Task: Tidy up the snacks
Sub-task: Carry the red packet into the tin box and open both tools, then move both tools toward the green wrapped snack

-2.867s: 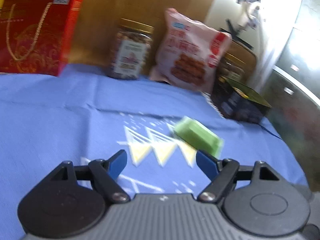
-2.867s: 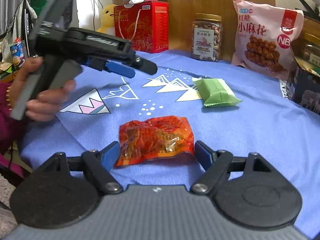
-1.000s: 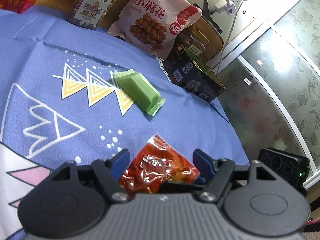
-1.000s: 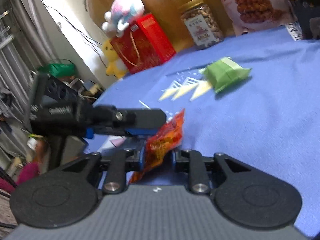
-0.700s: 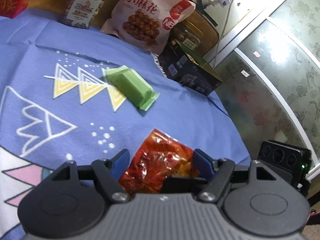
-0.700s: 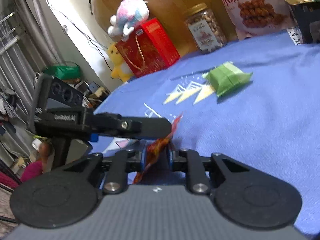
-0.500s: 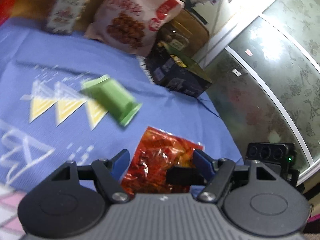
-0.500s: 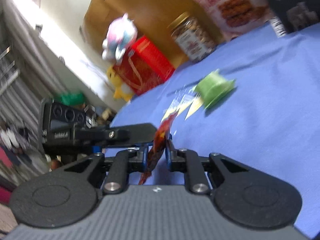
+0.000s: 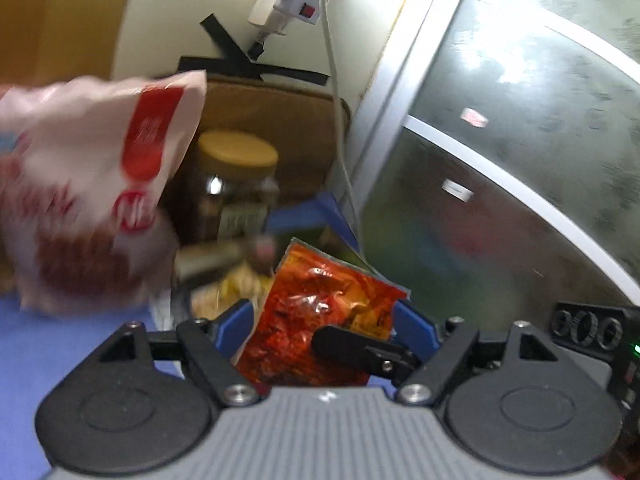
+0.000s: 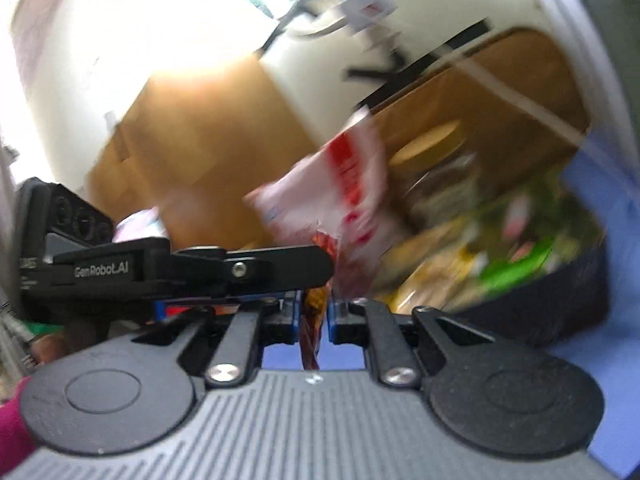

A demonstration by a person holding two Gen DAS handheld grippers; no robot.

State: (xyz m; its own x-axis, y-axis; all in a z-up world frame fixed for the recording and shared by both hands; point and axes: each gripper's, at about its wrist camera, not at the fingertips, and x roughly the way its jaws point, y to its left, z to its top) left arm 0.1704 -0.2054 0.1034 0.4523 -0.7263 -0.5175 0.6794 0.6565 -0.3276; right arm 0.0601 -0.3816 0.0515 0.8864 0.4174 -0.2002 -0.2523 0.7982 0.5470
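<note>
My right gripper (image 10: 312, 314) is shut on the edge of a red-orange snack packet (image 10: 311, 332) and holds it up in the air. In the left wrist view the same packet (image 9: 316, 316) hangs between the spread blue fingertips of my left gripper (image 9: 324, 322), which is open and not touching it that I can see; the right gripper's black finger (image 9: 360, 346) pinches it from the right. Behind the packet is a dark box (image 10: 560, 304) holding several snack packs. The green packet is out of view.
A pink-white snack bag (image 9: 92, 184) stands at the left, a brown-lidded jar (image 9: 236, 192) beside it. A power strip (image 9: 288, 4) and cable hang on the wall. Frosted glass panels (image 9: 520, 160) are on the right. Blue cloth (image 9: 60, 344) covers the table.
Both grippers have swung up and toward the dark box at the back right, carrying the red packet off the cloth. The green packet has left both views. The views are blurred by motion.
</note>
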